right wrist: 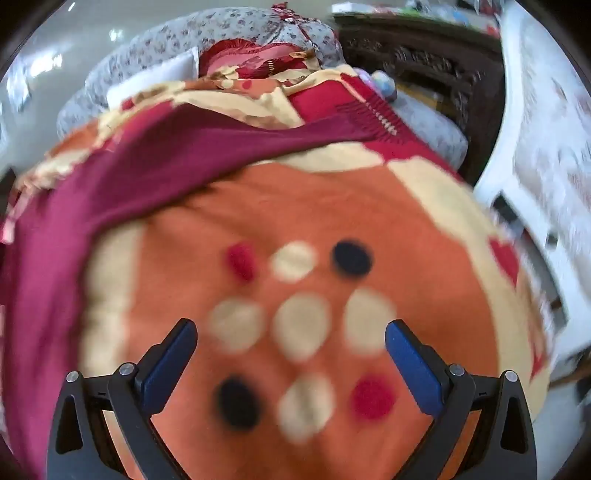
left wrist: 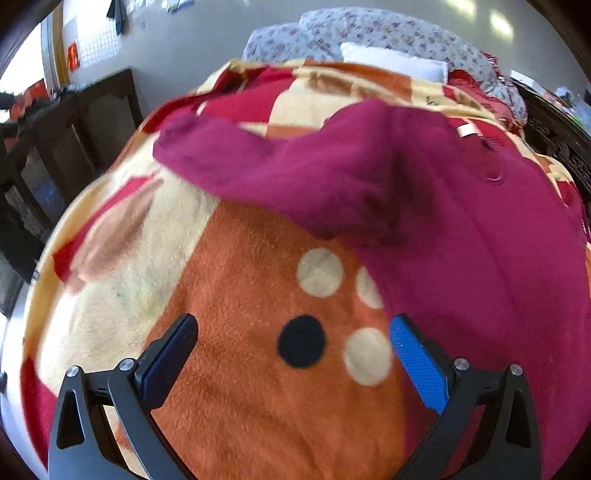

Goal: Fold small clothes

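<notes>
- On the bed, a magenta garment [left wrist: 424, 192] lies spread over a fleece blanket [left wrist: 229, 387] with an orange patch and cream, black and red dots.
- Left wrist view: garment fills the right side, one sleeve-like arm running out to the upper left, tip near [left wrist: 173, 140]. Long axis looks roughly lower right to upper left; overall shape hard to tell with the blur.
- Small white label [left wrist: 466, 130] sits near the garment's far edge.
- Right wrist view: same garment [right wrist: 122, 177] is a band from lower left sweeping up to the right, ending in a ribbed edge [right wrist: 373, 114].
- Left gripper [left wrist: 293, 362]: jaws wide apart, nothing between them, over the orange patch; right blue pad [left wrist: 417, 363] sits at the garment's near edge, contact unclear.
- Right gripper [right wrist: 291, 363]: jaws wide apart, empty, over the dot pattern, well apart from the garment.
- Left view only: dark wooden cabinet [left wrist: 74, 140], label.
- Right view only: ribbed edge, carved dark headboard [right wrist: 424, 62], white furniture [right wrist: 535, 147].
- Both: floral grey bedding [left wrist: 369, 33] at the far end.
</notes>
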Motion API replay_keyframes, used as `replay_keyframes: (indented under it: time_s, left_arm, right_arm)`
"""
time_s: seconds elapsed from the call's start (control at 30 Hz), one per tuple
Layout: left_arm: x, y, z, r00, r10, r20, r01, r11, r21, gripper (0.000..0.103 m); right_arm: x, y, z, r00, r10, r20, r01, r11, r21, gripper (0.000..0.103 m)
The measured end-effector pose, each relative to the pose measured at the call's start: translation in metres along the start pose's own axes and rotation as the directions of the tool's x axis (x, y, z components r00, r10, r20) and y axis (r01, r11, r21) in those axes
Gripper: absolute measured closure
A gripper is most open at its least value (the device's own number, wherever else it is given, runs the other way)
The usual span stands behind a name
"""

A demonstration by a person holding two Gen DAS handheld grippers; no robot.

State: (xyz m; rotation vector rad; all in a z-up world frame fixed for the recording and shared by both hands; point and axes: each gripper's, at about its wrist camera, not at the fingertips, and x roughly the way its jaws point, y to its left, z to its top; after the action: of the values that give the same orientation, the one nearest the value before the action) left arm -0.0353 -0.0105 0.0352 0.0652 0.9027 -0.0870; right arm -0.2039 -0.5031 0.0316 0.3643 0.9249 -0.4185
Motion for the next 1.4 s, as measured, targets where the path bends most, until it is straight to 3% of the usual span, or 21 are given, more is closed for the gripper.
replay_keyframes:
  time_s: [0.07,0.33,0.5,0.63,0.8,1.4]
  left_arm:
    - [-0.013,-0.009,0.000,1.000,-0.004,0.020,0.004,1.000,0.028,0.000]
    - [-0.047,-0.050,-0.004,0.995,-0.085,0.056,0.078,0.990,0.115,0.000]
    - [-0.063,-0.078,-0.009,0.991,-0.109,0.076,0.094,0.979,0.183,0.000]
    - [-0.066,-0.087,-0.012,0.990,-0.121,0.076,0.103,0.973,0.208,0.000]
    - [-0.065,-0.092,-0.016,0.988,-0.137,0.068,0.120,0.970,0.212,0.000]
    - [-0.053,-0.098,-0.019,0.986,-0.164,0.037,0.154,0.968,0.198,0.000]
  right_arm:
    - [-0.021,0.014,-0.010,1.000,0.029,0.011,-0.029,1.000,0.011,0.000]
    - [-0.090,0.127,-0.048,0.992,0.109,0.067,-0.096,0.980,-0.172,0.000]
    - [-0.098,0.188,-0.056,0.991,0.102,0.091,-0.079,0.970,-0.229,0.000]
    - [-0.090,0.215,-0.057,0.992,0.096,0.080,-0.076,0.972,-0.222,0.000]
    - [-0.086,0.235,-0.058,0.993,0.063,0.101,-0.041,0.977,-0.209,0.000]
    - [-0.065,0.236,-0.052,0.996,0.041,0.080,-0.028,0.986,-0.164,0.000]
